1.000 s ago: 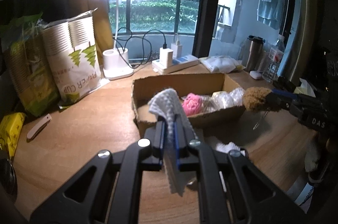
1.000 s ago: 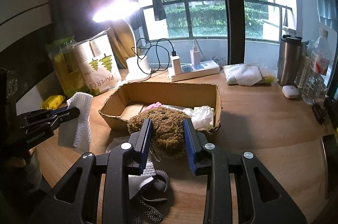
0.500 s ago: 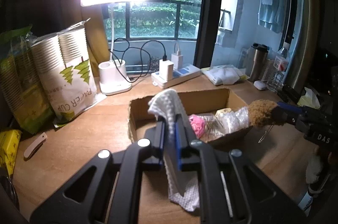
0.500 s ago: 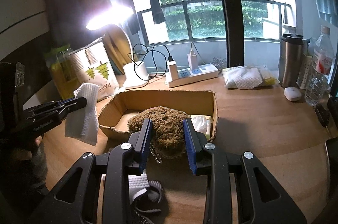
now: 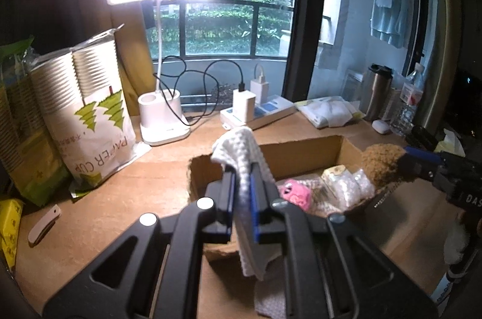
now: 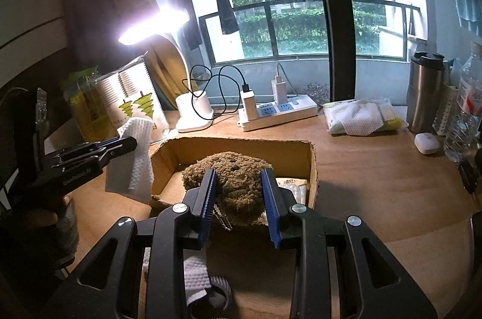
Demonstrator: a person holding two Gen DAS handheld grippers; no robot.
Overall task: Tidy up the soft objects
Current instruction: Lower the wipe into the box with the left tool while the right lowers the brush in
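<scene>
My left gripper (image 5: 242,183) is shut on a white waffle cloth (image 5: 241,147) that hangs down over the near left corner of an open cardboard box (image 5: 298,152). The gripper also shows in the right wrist view (image 6: 129,143) with the cloth (image 6: 137,159) left of the box (image 6: 241,146). My right gripper (image 6: 238,186) is shut on a brown fuzzy plush (image 6: 235,183) held above the box's near right part. It also shows in the left wrist view (image 5: 421,158) with the plush (image 5: 381,162). A pink soft toy (image 5: 293,194) and clear plastic-wrapped items (image 5: 346,186) lie in the box.
A lit desk lamp (image 5: 162,114), a power strip with chargers (image 6: 277,111), a paper-cup bag (image 5: 87,114), a steel tumbler (image 6: 424,93), a water bottle (image 6: 464,120) and a pack of white cloths (image 6: 358,116) stand behind the box. White and grey cloths (image 6: 198,283) lie on the table below my right gripper.
Both grippers have risen and moved forward toward the box with their loads. The cloth now hangs over the box's left corner and the plush over its right part.
</scene>
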